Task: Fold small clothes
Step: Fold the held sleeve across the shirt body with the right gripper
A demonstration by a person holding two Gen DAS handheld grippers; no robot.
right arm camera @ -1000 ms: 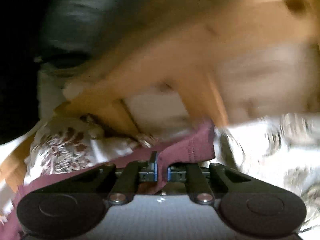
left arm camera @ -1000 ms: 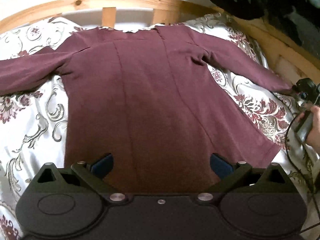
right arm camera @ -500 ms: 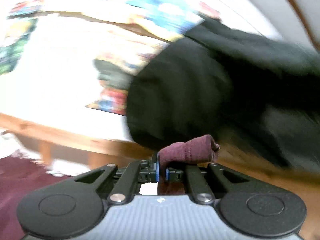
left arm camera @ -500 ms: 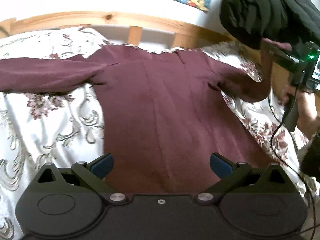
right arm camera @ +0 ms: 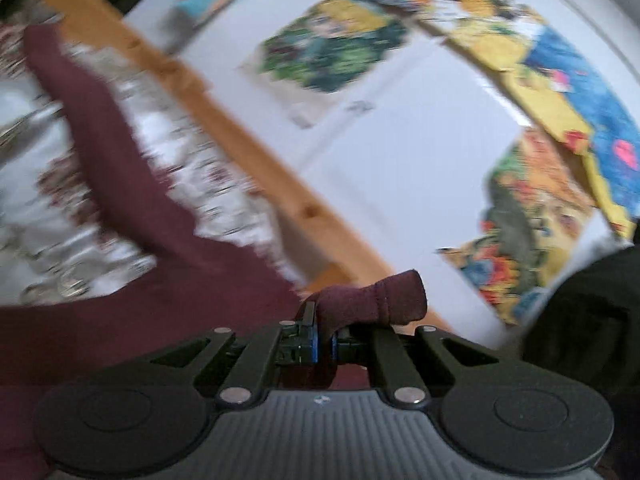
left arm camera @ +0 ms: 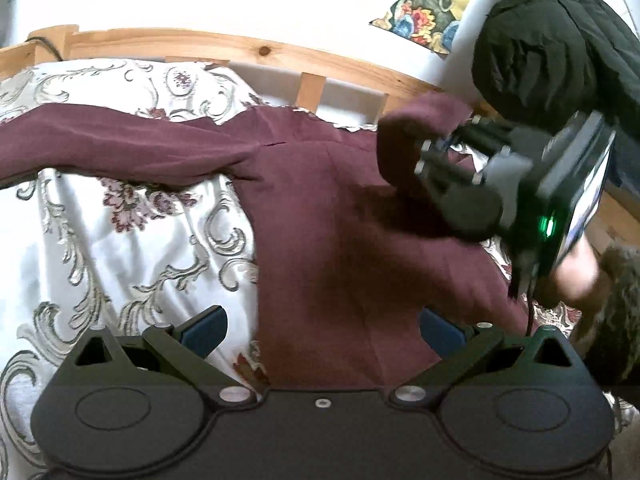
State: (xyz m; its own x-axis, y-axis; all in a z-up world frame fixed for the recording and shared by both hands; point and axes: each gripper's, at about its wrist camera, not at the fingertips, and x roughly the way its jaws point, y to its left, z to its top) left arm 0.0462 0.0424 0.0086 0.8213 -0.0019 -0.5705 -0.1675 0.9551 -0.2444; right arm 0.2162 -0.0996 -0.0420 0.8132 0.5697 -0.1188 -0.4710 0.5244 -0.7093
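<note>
A maroon long-sleeved top (left arm camera: 320,208) lies spread on a white floral bedspread (left arm camera: 120,240). Its far sleeve (left arm camera: 120,144) stretches out flat to the left. My right gripper (right arm camera: 323,340) is shut on the cuff (right arm camera: 376,300) of the other sleeve and holds it lifted over the top's body; in the left wrist view that right gripper (left arm camera: 444,148) hangs at the upper right with the sleeve (left arm camera: 404,136) draped from it. My left gripper (left arm camera: 320,326) stands open above the top's hem, with cloth below it and nothing between its blue pads (left arm camera: 204,326).
A wooden bed frame (left arm camera: 248,50) runs along the far side. Behind it is a white wall with colourful pictures (right arm camera: 336,44). A dark jacket (left arm camera: 560,40) hangs at the upper right. A hand (left arm camera: 576,268) holds the right gripper's handle.
The right gripper has swung the held sleeve from the bed's right edge up and leftward over the top's body, rolling as it went. The left gripper shifted so the top sits further right in its view.
</note>
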